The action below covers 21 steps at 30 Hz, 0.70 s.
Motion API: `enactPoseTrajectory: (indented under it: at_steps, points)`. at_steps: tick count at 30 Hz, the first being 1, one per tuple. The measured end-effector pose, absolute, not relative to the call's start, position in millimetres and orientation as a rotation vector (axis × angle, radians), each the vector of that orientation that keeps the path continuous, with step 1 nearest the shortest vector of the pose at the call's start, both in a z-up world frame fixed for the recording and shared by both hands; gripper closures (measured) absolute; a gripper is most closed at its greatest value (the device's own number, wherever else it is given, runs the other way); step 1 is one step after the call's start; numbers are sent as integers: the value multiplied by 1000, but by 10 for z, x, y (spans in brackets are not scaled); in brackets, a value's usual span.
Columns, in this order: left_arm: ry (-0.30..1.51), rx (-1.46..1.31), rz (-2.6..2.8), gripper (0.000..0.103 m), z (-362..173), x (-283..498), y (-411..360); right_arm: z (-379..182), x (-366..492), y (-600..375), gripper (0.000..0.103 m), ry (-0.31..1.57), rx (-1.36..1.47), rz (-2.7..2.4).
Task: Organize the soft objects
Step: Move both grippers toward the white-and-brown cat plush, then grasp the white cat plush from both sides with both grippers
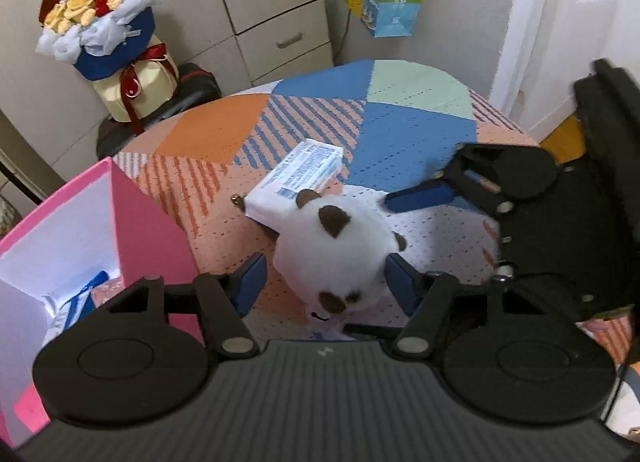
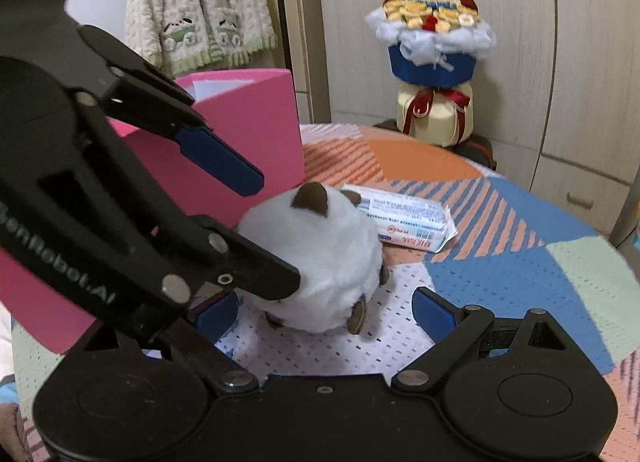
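Plush toy (image 1: 332,250): we have a white, round plush with brown ears sitting on the patterned tablecloth (image 1: 208,130), in the middle of the left wrist view, its ears pointing toward 12 o'clock.
Left gripper (image 1: 324,282): we straddle the plush, blue pads on either side; the right pad looks to brush the fur, the left one stands clear, so we call it not yet clamped.
Right gripper (image 2: 324,312): we hover at the plush from the other side, jaws spread, nothing held; the plush sits between and just ahead of them.
Tissue pack (image 1: 298,178): it lies at 12 o'clock of the plush, touching or tucked just under it.
Pink box (image 1: 152,230): open, at 9 o'clock of the plush, with some items already inside; we judge it the likely destination.
Step in hand: we judge this to be the grasp of the plush by the left gripper.
Doing it well: we centre the pads on the widest part of the body, squeeze enough to hold the fur, lift straight, and keep the tissue pack from dragging along.
Watch: the two grippers are close together; we give the left one room.
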State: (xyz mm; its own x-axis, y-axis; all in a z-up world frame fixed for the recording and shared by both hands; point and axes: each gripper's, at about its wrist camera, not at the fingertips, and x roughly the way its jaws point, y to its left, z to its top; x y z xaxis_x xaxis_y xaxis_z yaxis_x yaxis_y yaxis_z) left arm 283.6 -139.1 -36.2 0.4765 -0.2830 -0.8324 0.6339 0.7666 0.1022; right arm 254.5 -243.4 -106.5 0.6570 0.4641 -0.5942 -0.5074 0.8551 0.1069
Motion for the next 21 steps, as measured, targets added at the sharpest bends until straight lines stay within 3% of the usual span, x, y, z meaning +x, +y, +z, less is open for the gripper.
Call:
enactPoseTrajectory:
  at_steps: [2, 4, 8, 21]
  points:
    - [938, 419, -605, 55, -366, 2844, -1397, -1097, 2600, -2401, 7, 669, -60, 559]
    - [941, 431, -614, 56, -376, 2818, -1413, -1132, 2613, -2350, 8, 667, -70, 548]
    - [923, 440, -614, 58, -367, 2742, -1407, -1137, 2563, -2341, 35, 658, -31, 528]
    - [873, 418, -698, 58, -149, 2146, -1245, -973, 2018, -2381, 39, 662, 93, 513]
